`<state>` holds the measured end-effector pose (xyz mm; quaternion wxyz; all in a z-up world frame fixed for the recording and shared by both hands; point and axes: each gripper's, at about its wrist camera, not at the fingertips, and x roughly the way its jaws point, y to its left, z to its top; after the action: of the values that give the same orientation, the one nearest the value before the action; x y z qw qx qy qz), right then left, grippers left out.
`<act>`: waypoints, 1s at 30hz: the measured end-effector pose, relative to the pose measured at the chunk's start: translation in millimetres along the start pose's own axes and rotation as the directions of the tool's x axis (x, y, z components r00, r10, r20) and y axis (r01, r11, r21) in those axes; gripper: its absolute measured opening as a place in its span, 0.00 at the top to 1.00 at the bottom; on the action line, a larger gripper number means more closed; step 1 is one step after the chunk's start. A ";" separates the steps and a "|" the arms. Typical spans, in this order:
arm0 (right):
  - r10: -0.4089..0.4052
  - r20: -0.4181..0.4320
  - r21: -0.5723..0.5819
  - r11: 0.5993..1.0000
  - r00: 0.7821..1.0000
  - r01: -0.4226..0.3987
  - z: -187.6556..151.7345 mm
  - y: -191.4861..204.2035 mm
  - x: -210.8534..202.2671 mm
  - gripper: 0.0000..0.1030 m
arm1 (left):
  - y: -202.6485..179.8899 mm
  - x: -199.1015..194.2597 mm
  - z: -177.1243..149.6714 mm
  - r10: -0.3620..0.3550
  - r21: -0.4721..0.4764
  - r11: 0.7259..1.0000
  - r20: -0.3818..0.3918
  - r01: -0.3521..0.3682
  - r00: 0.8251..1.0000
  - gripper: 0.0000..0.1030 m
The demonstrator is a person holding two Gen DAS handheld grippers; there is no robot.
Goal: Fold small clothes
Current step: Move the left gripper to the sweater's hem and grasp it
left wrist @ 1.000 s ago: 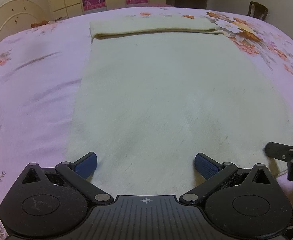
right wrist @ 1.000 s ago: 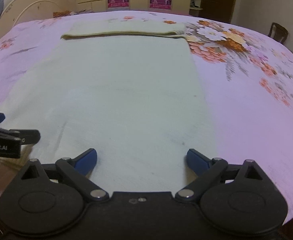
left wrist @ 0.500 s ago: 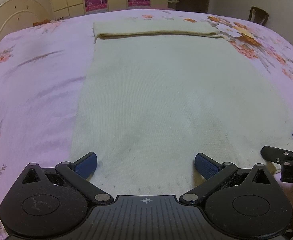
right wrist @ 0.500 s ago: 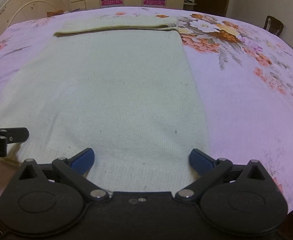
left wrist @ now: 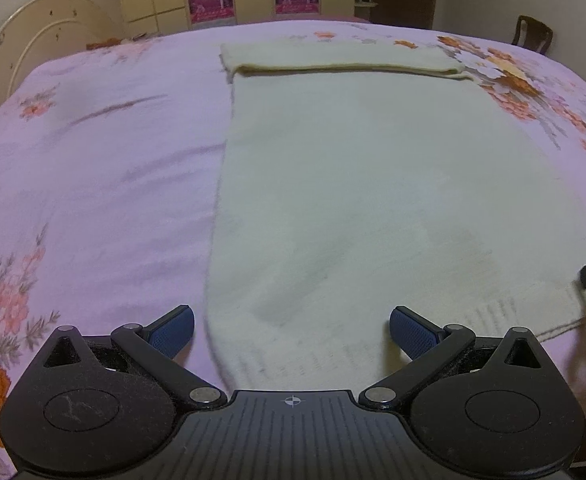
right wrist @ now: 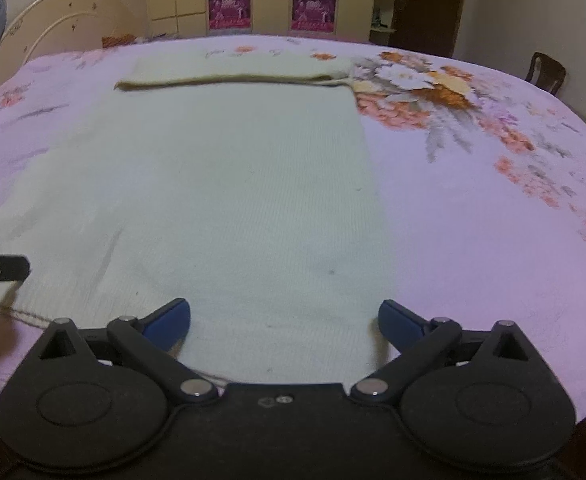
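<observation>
With both the left gripper (left wrist: 291, 330) and right gripper (right wrist: 284, 318) spread wide, I judged each should pinch one near corner of the knit (left wrist: 373, 184) evenly.

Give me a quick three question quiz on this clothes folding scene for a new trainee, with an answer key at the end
1. True or false: the left gripper is shut on the cream knit garment.
2. Which end of the garment is already folded over? A) the far end B) the near end C) neither
3. Fill in: the garment lies on a pink ____ bedspread.

Key:
1. False. Both the left gripper and the right gripper are open, each above a near corner of the garment.
2. A. A folded band lies across the far end.
3. Floral.
</observation>
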<state>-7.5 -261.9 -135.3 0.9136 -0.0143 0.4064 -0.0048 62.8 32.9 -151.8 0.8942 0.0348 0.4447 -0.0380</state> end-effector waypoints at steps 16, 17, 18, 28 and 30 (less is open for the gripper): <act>0.006 -0.058 0.143 0.990 0.998 0.003 4.3 -54.0 10.2 0.21 | 29.9 6.4 -7.1 -0.108 -0.121 0.987 -0.032 0.103 0.994 0.02; 0.008 -0.059 0.141 0.990 0.998 0.001 4.6 -53.7 10.5 0.22 | 32.1 5.5 -7.4 -0.123 -0.131 0.984 -0.028 0.118 0.992 0.12; 0.011 -0.062 0.141 0.990 0.998 -0.003 5.0 -53.7 10.9 0.23 | 33.5 4.5 -7.7 -0.133 -0.137 0.982 -0.026 0.128 0.991 0.15; -0.006 -0.067 0.160 0.987 0.998 0.017 8.9 -61.8 10.4 0.26 | 49.4 7.4 -6.6 -0.271 -0.273 0.926 -0.002 0.260 0.963 0.39; -0.006 -0.076 0.157 0.987 0.997 0.018 8.3 -62.3 12.0 0.26 | 49.4 10.6 -4.4 -0.305 -0.289 0.911 0.003 0.293 0.952 0.42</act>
<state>6.9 -324.3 -136.9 0.8958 0.0558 0.4389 -0.0427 70.6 82.1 -161.4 0.8637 -0.1623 0.4645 -0.1091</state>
